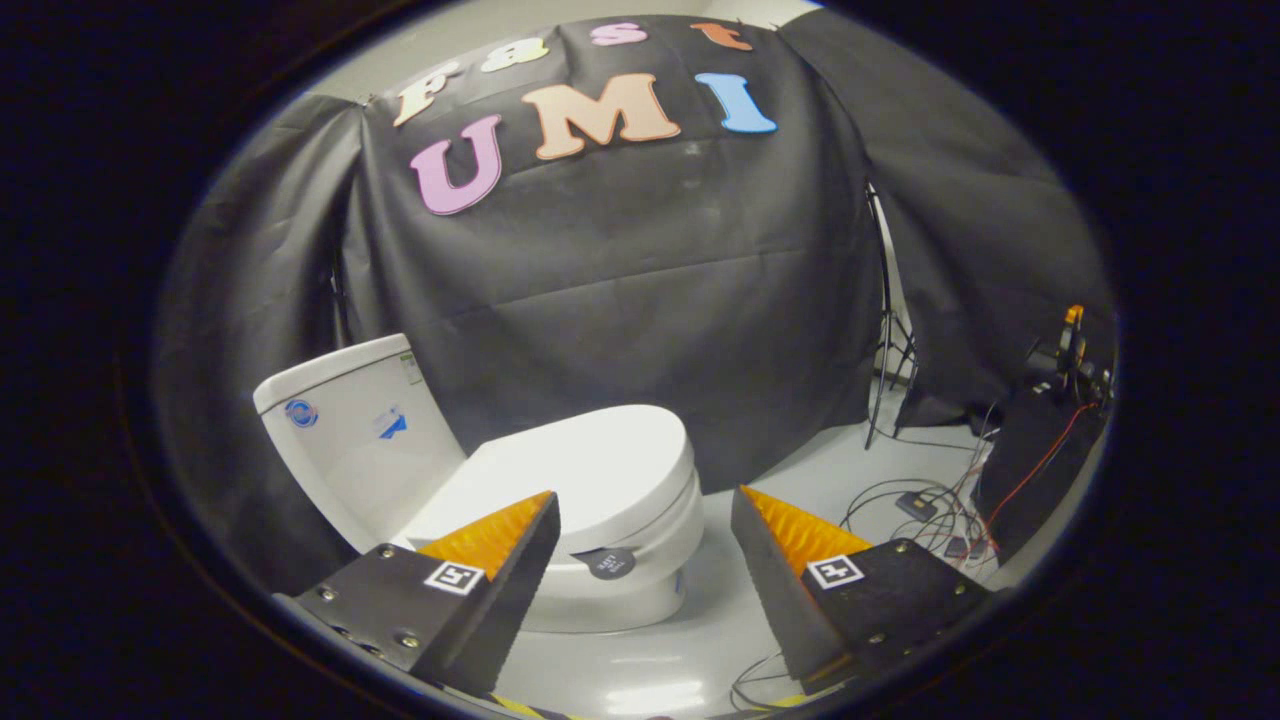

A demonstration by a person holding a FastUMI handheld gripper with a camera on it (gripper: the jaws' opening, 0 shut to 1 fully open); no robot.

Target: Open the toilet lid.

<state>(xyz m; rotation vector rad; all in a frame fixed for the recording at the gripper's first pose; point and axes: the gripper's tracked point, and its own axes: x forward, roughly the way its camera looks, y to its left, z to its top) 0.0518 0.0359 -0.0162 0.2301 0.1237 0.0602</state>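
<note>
A white toilet (610, 590) stands on the pale floor ahead, with its tank (345, 435) at the back left against the black cloth wall. Its white lid (580, 470) lies flat and closed on the seat. A small dark round tab (607, 564) sits at the seat's front side, just beyond my left finger. My gripper (645, 505) is open, its two fingers spread wide with nothing between them. The left finger (500, 560) overlaps the near edge of the lid in the view; the right finger (790, 560) is off to the toilet's right, over bare floor.
Loose cables and a small black box (915, 505) lie on the floor beyond the right finger. A black light stand (885, 340) rises by the cloth wall. A dark draped stand with orange-tipped gear (1060, 400) is at the far right.
</note>
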